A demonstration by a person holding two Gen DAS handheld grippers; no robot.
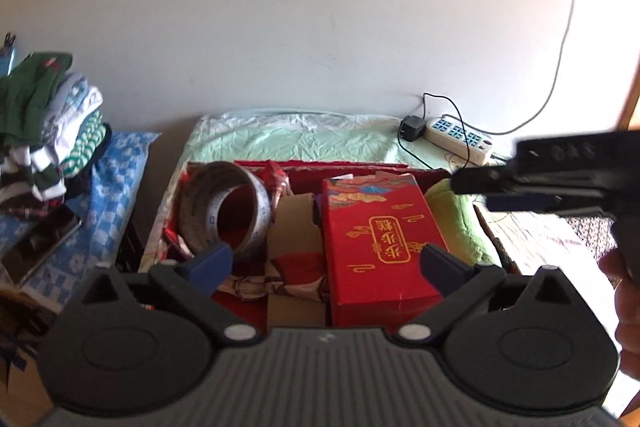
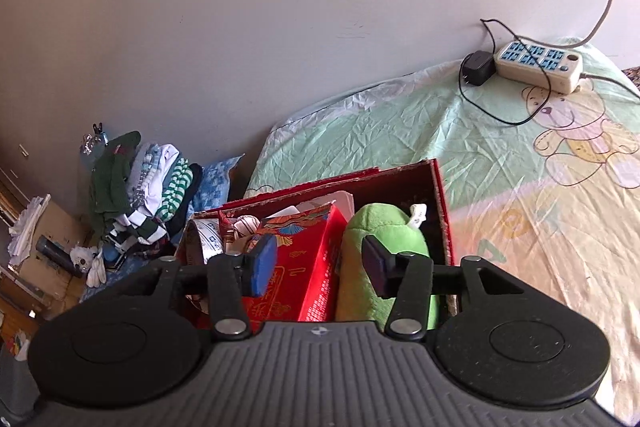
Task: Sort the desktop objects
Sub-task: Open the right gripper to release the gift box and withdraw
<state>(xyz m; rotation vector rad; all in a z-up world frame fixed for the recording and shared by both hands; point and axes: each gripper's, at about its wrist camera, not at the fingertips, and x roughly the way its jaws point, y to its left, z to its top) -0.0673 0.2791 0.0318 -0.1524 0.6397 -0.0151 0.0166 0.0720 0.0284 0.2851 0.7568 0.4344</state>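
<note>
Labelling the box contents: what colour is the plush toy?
Bright green plush toy; clearest in the right wrist view.

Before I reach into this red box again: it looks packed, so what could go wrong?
The tape roll stands on edge against loose wrappers, so it may roll or topple. The red carton and green plush sit tightly together; pulling one could drag the other. The two grippers are close and could collide.

The red storage box (image 2: pixel 442 211) is packed tight; the bedsheet (image 2: pixel 540 227) to its right lies open.
</note>
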